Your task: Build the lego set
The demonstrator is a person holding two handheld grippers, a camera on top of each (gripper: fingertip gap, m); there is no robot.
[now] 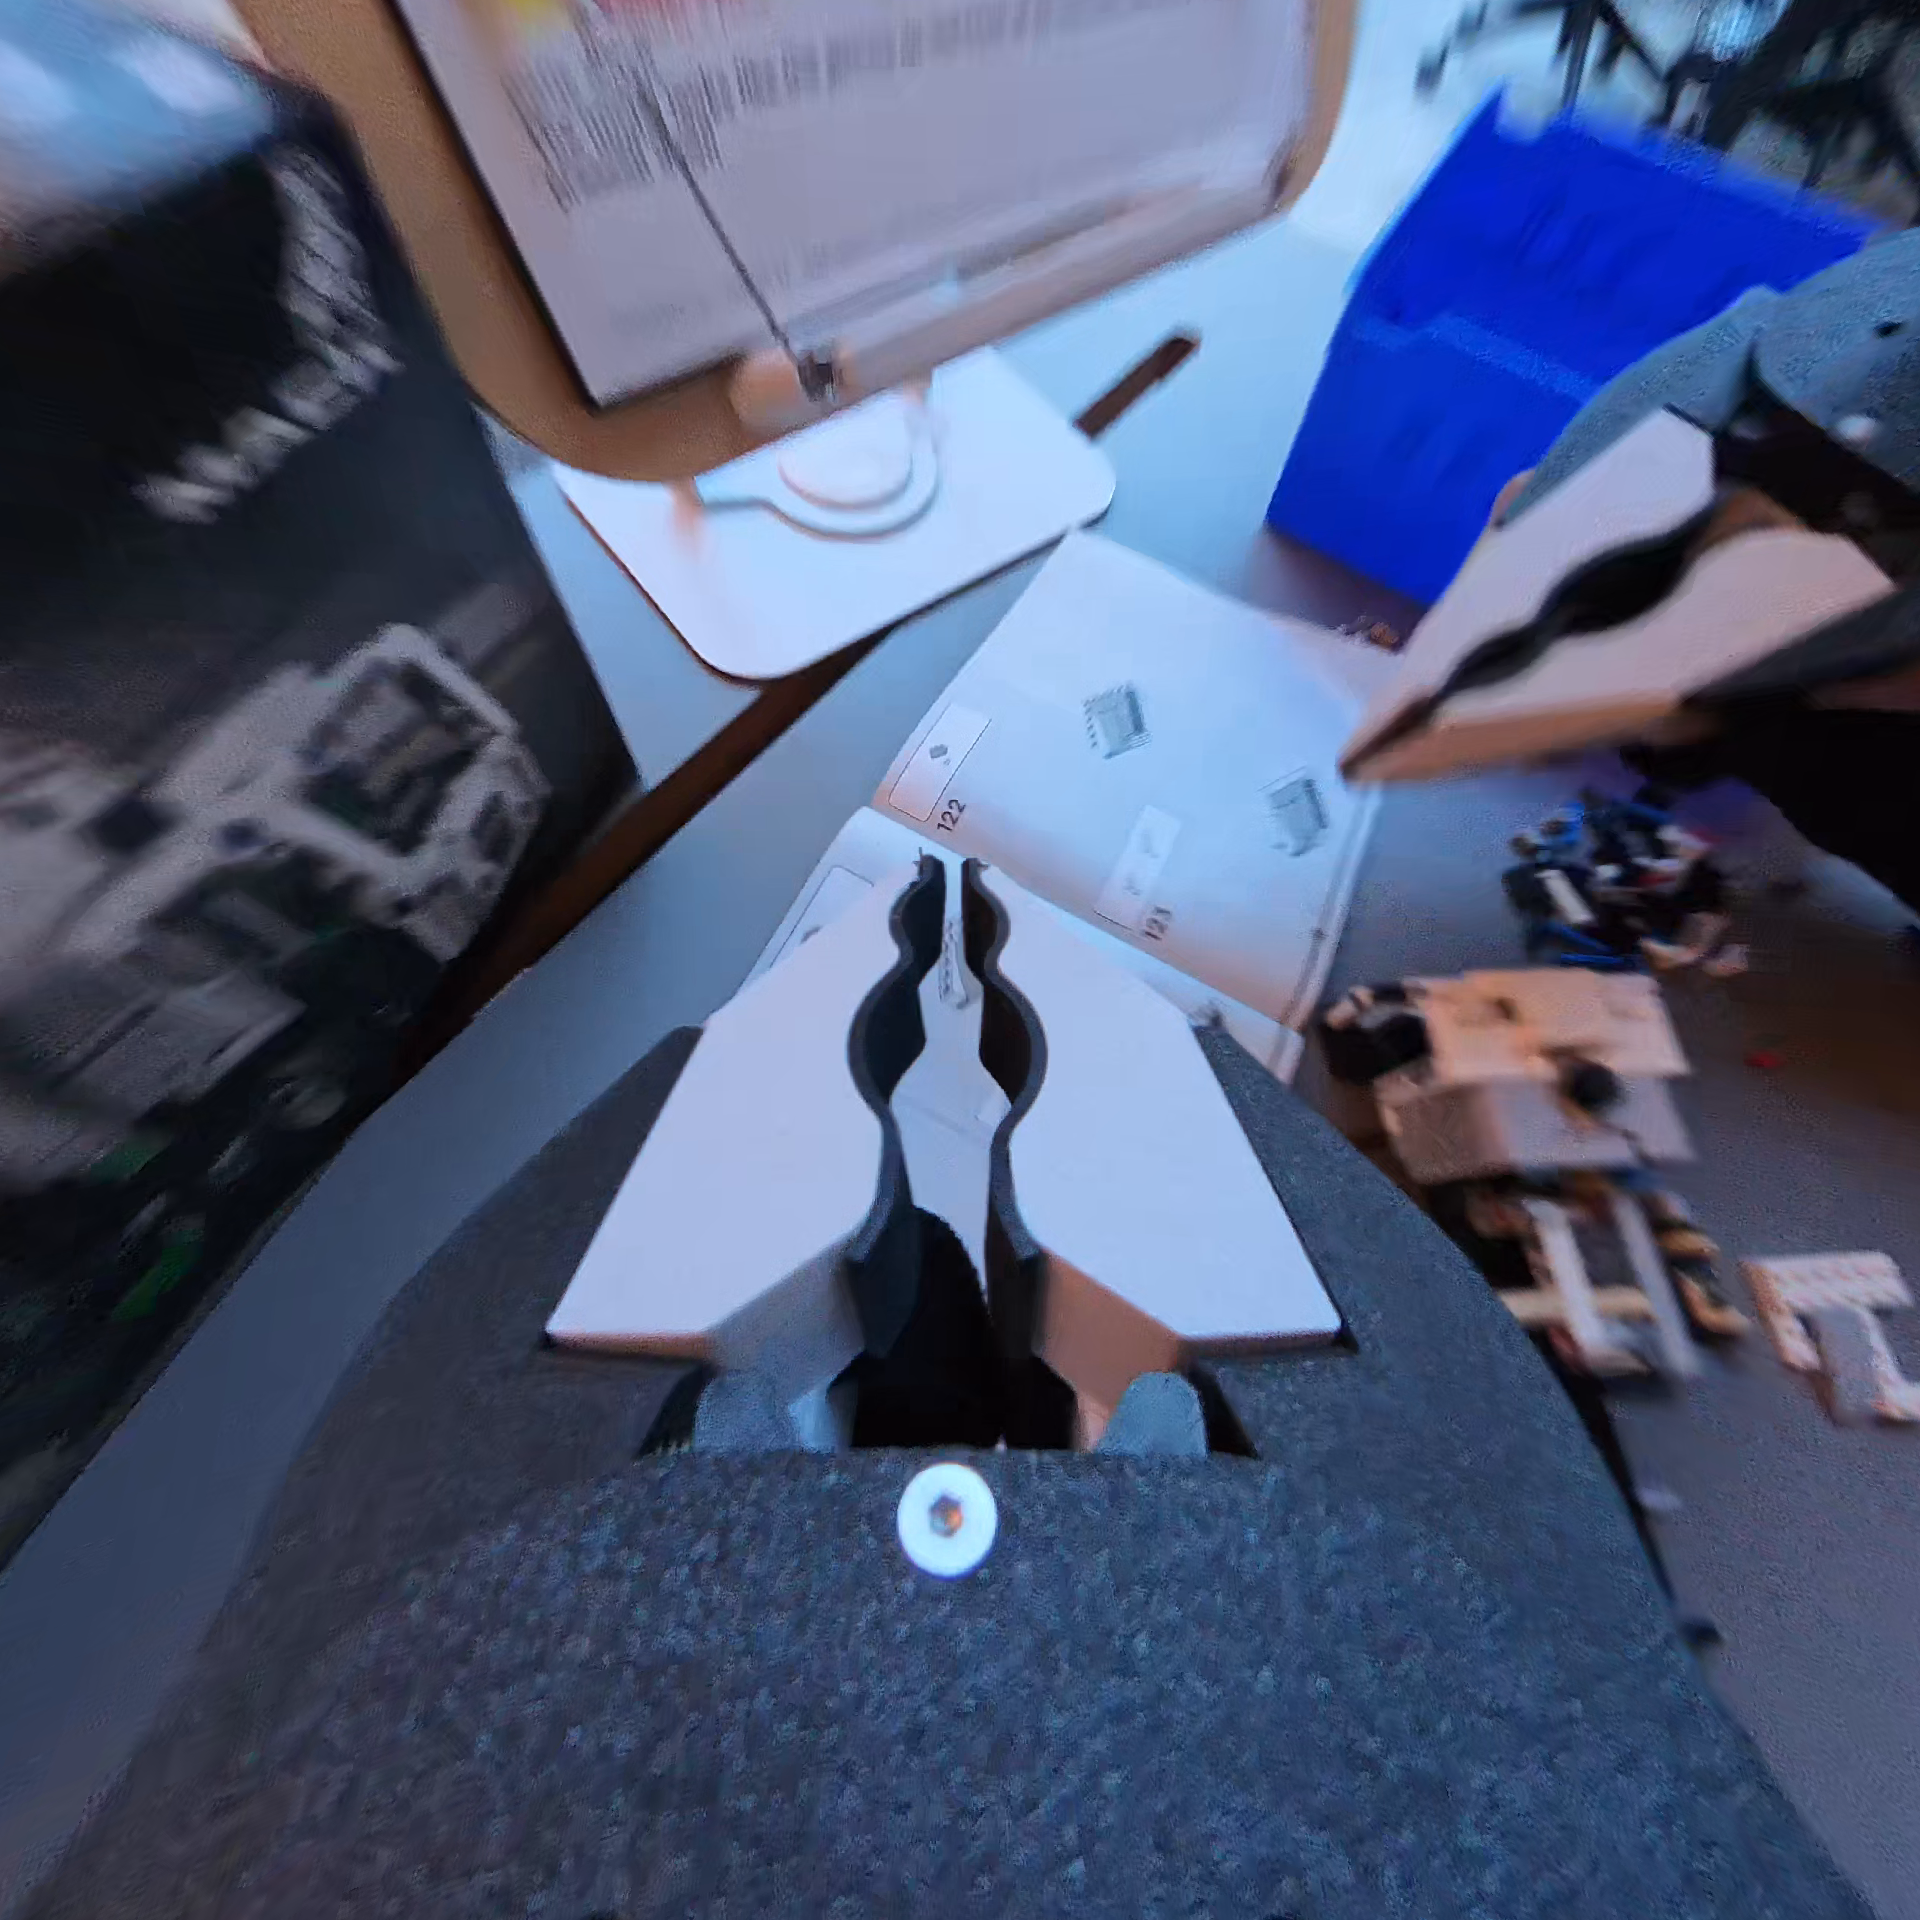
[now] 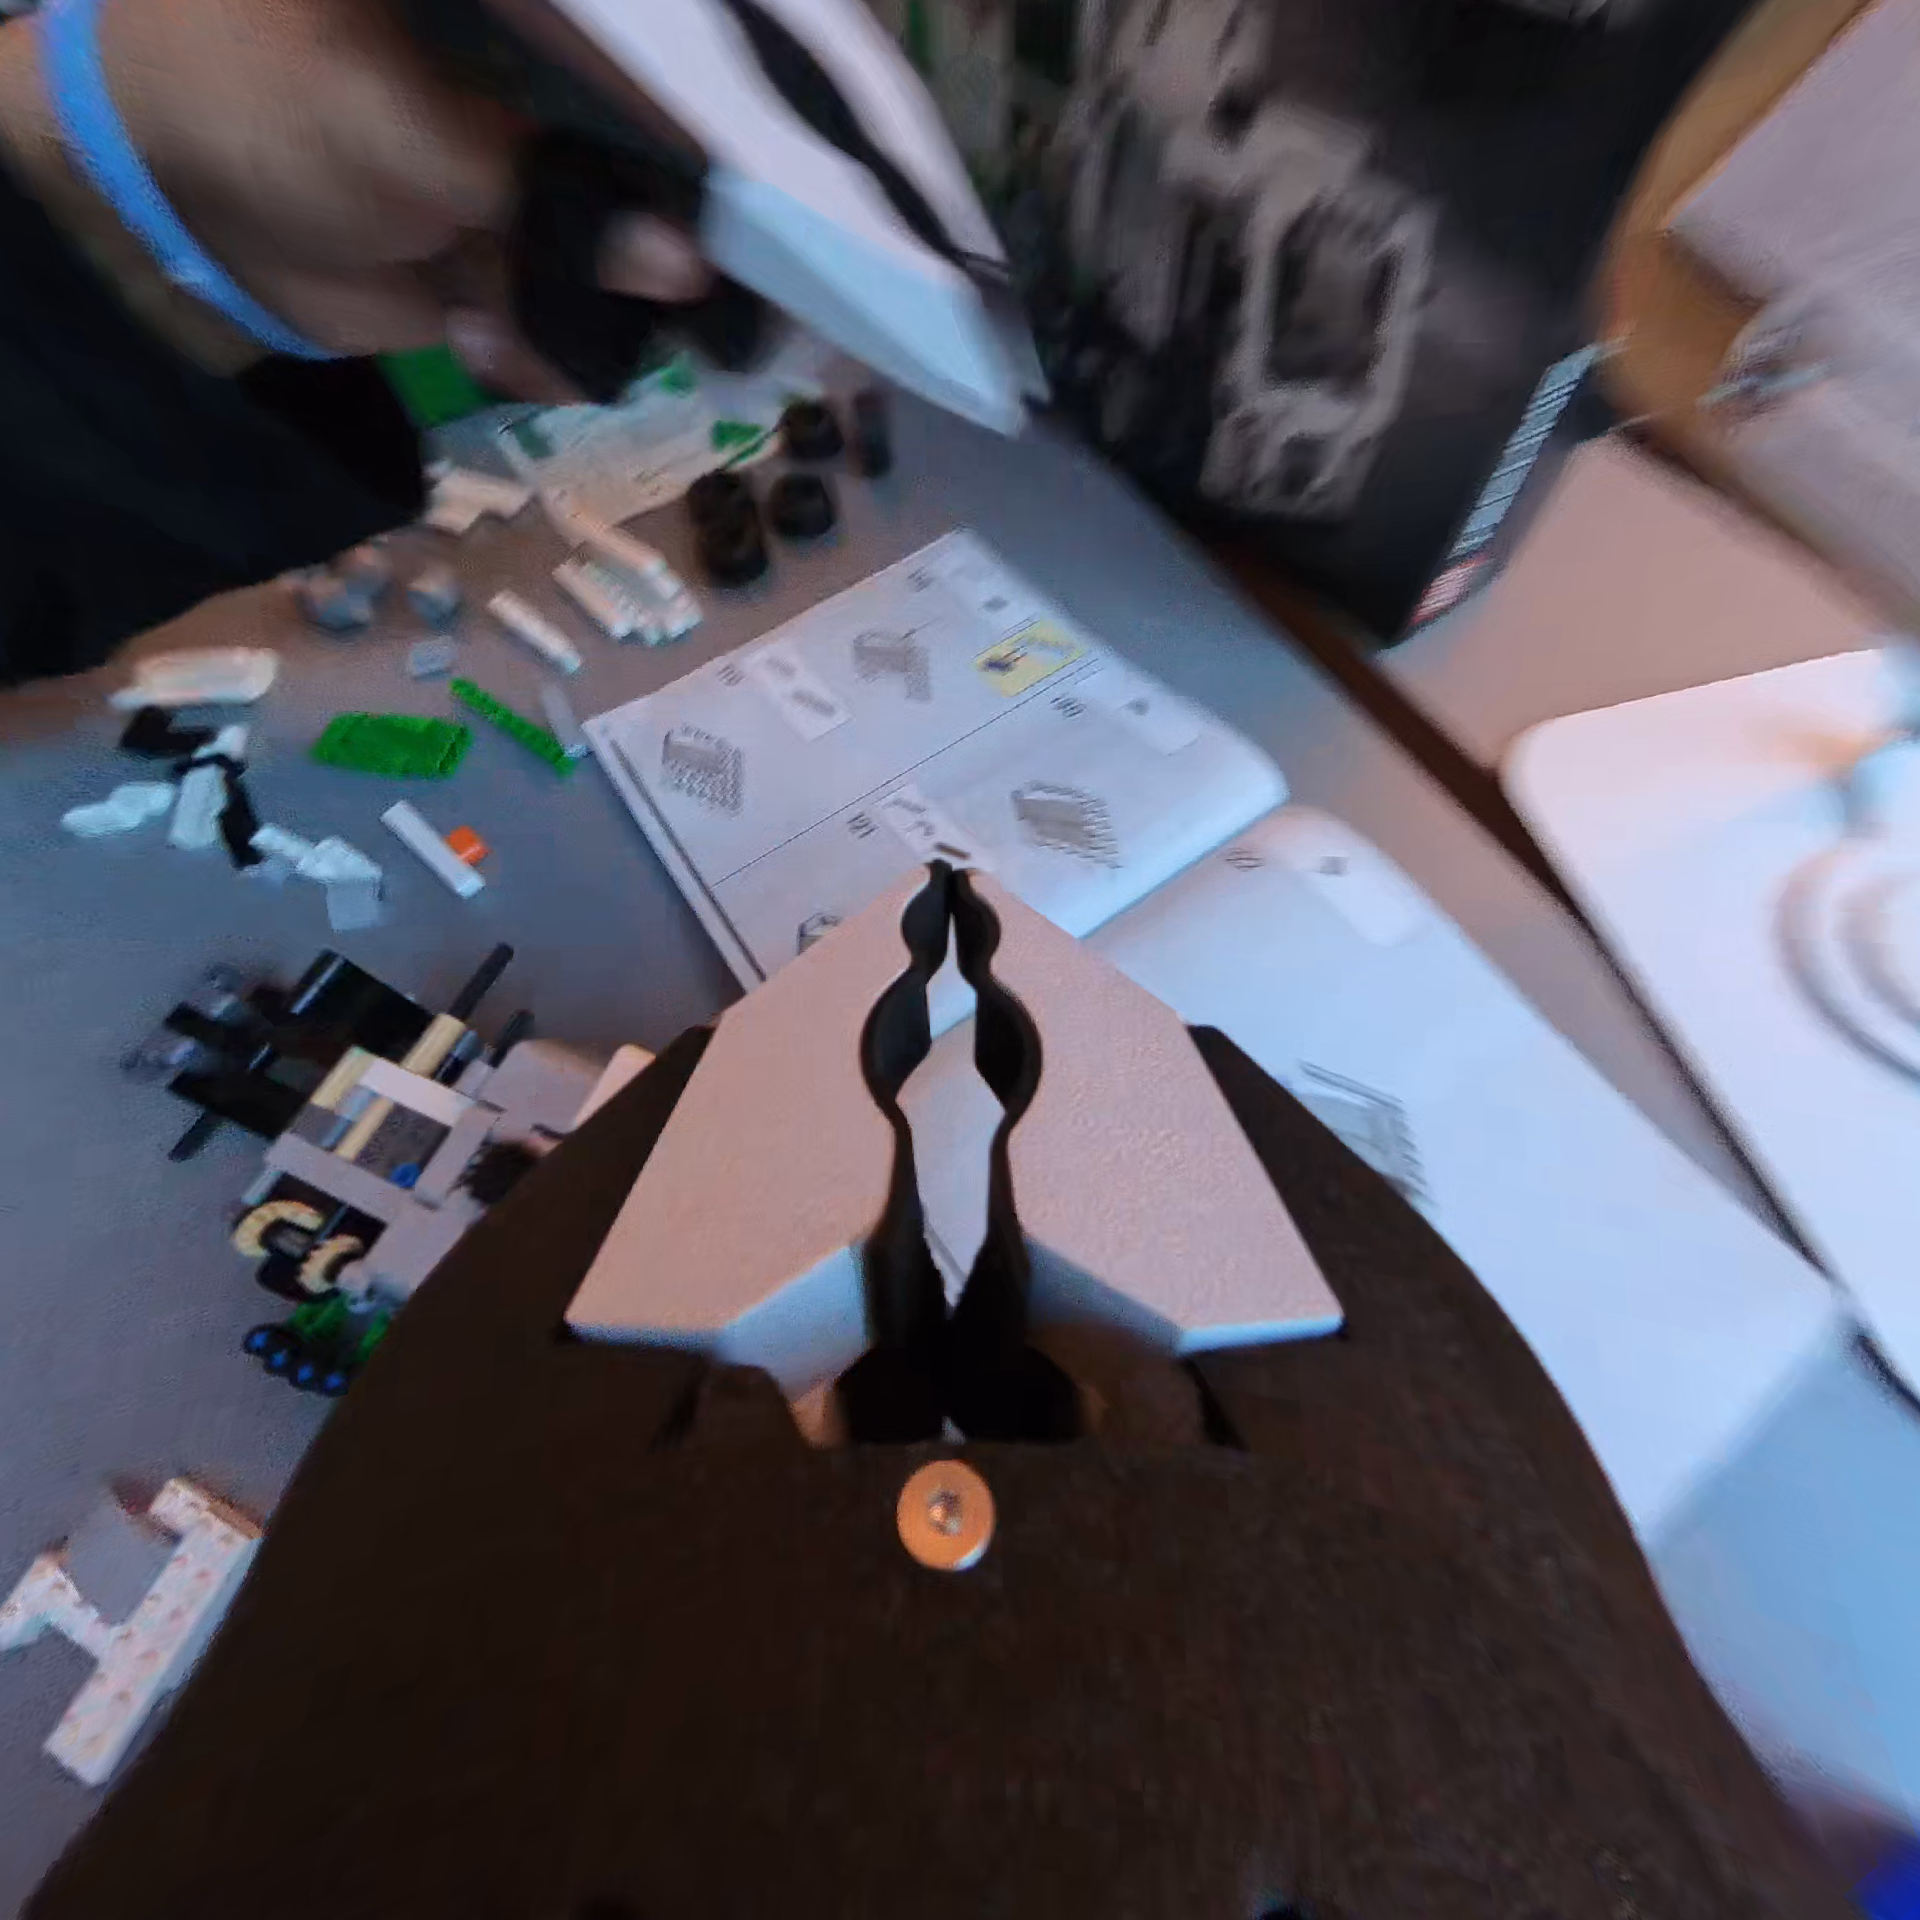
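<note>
An open instruction booklet (image 1: 1143, 790) lies on the grey table; it also shows in the right wrist view (image 2: 935, 727). My left gripper (image 1: 943, 873) hovers over its near edge, shut but for a narrow slit at the tips, with nothing between them. My right gripper (image 2: 948, 878) is shut and empty above the booklet; in the left wrist view it (image 1: 1351, 764) reaches in from the right. A partly built white and black model (image 2: 353, 1122) stands left of it and also shows in the left wrist view (image 1: 1517, 1081). Loose pieces include a green plate (image 2: 395, 743) and black wheels (image 2: 769, 509).
The black set box (image 1: 260, 727) stands at the left table edge. A screen on a white stand base (image 1: 831, 551) and a blue bin (image 1: 1538, 343) are at the back. A white studded plate (image 2: 125, 1600) lies near. A person's hand (image 2: 260, 187) holds the left gripper (image 2: 977, 281). The tips of one gripper are about 11 cm away from the tips of the other. The green plate (image 2: 395, 743) is about 25 cm from my left fingertips.
</note>
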